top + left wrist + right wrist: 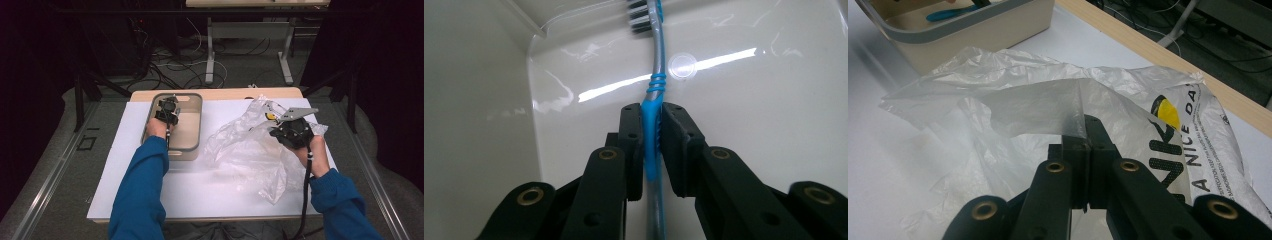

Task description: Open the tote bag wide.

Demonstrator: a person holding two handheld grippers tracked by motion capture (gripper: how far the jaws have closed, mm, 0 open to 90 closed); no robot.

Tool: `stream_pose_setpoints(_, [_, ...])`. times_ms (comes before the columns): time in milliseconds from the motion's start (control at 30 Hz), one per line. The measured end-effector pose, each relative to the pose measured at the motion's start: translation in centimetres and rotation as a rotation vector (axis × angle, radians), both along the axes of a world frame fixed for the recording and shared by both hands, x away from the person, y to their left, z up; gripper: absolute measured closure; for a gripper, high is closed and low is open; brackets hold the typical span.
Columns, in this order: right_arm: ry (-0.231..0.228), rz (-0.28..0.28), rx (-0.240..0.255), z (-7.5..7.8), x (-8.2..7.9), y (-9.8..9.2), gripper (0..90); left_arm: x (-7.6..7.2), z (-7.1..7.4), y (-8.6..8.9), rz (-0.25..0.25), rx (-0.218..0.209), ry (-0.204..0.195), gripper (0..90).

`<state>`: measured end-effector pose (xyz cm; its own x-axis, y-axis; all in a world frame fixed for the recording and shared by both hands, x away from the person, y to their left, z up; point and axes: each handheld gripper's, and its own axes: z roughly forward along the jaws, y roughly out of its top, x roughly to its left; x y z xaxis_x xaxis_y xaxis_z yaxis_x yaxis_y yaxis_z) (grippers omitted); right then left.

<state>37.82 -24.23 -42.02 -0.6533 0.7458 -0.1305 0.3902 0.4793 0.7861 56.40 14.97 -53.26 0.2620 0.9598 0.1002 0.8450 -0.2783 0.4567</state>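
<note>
1. My left gripper (651, 112) has its fingers (631, 145) on either side of the blue grip of the toothbrush (659, 60); they look pressed onto it, though a thin gap shows on one side, so I judge the pinch light.
2. My right gripper (1085, 125) has its fingers pressed together on a fold of the plastic bag (1038, 100), holding the edge up off the tabletop (200, 190).
3. The toothbrush lies inside the tray (195, 120), bristles pointing away from the left gripper, flat on the glossy floor near one wall.
4. The bag sits crumpled to the right of the tray, well apart from the brush.
5. I judge this the pick-up step: brush gripped, not yet lifted.
6. Next I'd firm the pinch, lift the brush clear of the tray wall, and carry it to the bag mouth, which the right gripper needs to hold wider.
</note>
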Motion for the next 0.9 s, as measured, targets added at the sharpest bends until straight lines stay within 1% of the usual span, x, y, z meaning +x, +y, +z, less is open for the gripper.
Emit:
stream_pose_setpoints(33, [0.005, 0.001, -0.002, 0.0, 0.0, 0.0, 90.0, 0.0, 0.0, 0.0, -0.012, 0.007, -0.001, 79.8])
stream_pose_setpoints(67, [0.002, 0.001, -0.003, 0.0, 0.0, 0.0, 90.0, 0.0, 0.0, -0.1, -0.004, 0.007, 0.001, 80.0])
stream_pose_setpoints(100, [0.006, 0.001, -0.001, 0.0, 0.0, 0.0, 90.0, 0.0, 0.0, 0.0, -0.016, 0.01, -0.002, 80.2])
stream_pose_setpoints(133, [0.005, 0.001, 0.0, 0.0, -0.1, 0.1, 90.0, 0.0, 0.1, 0.0, -0.012, 0.009, -0.002, 80.5])
stream_pose_setpoints(200, [0.006, 0.002, 0.0, 0.0, -0.1, 0.0, 90.0, 0.0, 0.1, 0.0, 0.005, -0.007, 0.0, 80.9])
stream_pose_setpoints(233, [0.004, 0.001, 0.0, 0.0, 0.0, 0.0, 90.0, 0.0, 0.1, 0.1, 0.0, -0.01, -0.002, 81.0])
stream_pose_setpoints(300, [0.004, 0.003, 0.001, 0.0, 0.0, 0.0, 90.0, 0.0, 0.2, 0.2, 0.009, -0.026, -0.001, 81.1])
stream_pose_setpoints(433, [0.001, 0.003, 0.001, 0.0, -0.1, 0.0, 90.0, -0.1, 0.2, 0.4, 0.002, -0.036, 0.005, 81.1])
stream_pose_setpoints(467, [0.0, 0.005, 0.0, 0.0, 0.0, 0.0, 90.0, -0.1, 0.2, 0.5, -0.002, -0.046, 0.005, 81.1])
stream_pose_setpoints(533, [0.002, 0.002, 0.001, 0.0, -0.1, 0.0, 90.0, -0.2, 0.3, 0.6, -0.01, -0.054, 0.01, 81.1])
stream_pose_setpoints(567, [0.002, 0.002, 0.0, 0.0, -0.1, 0.0, 90.0, -0.2, 0.4, 0.7, -0.017, -0.05, 0.008, 81.1])
stream_pose_setpoints(633, [-0.002, 0.003, 0.001, 0.0, -0.1, 0.0, 90.0, -0.3, 0.6, 0.6, -0.024, -0.056, 0.005, 81.2])
stream_pose_setpoints(700, [-0.003, 0.003, 0.0, 0.0, -0.1, 0.0, 90.0, -0.4, 0.8, 0.5, -0.021, -0.065, -0.01, 82.5])
stream_pose_setpoints(733, [-0.004, 0.003, 0.0, 0.0, -0.1, 0.0, 90.0, -0.4, 0.9, 0.5, -0.042, -0.059, 0.002, 82.6])
stream_pose_setpoints(767, [-0.004, 0.0, -0.002, 0.0, -0.1, 0.1, 90.0, -0.3, 0.9, 0.5, -0.065, -0.043, 0.004, 82.6])
stream_pose_setpoints(800, [-0.001, 0.002, 0.0, 0.0, -0.1, 0.1, 90.0, -0.5, 1.1, 0.4, -0.047, -0.059, -0.014, 83.8])
stream_pose_setpoints(833, [-0.001, 0.002, -0.001, 0.0, -0.1, 0.1, 90.0, -0.4, 1.5, 0.5, -0.054, -0.056, -0.021, 90.0])
stream_pose_setpoints(867, [-0.001, 0.003, 0.0, 0.0, -0.1, 0.1, 90.0, -0.4, 1.5, 0.3, -0.07, -0.036, -0.007, 90.0])
stream_pose_setpoints(900, [-0.003, -0.001, -0.002, 0.1, -0.1, 0.1, 90.0, -0.4, 1.5, 0.2, -0.086, -0.027, 0.015, 90.0])
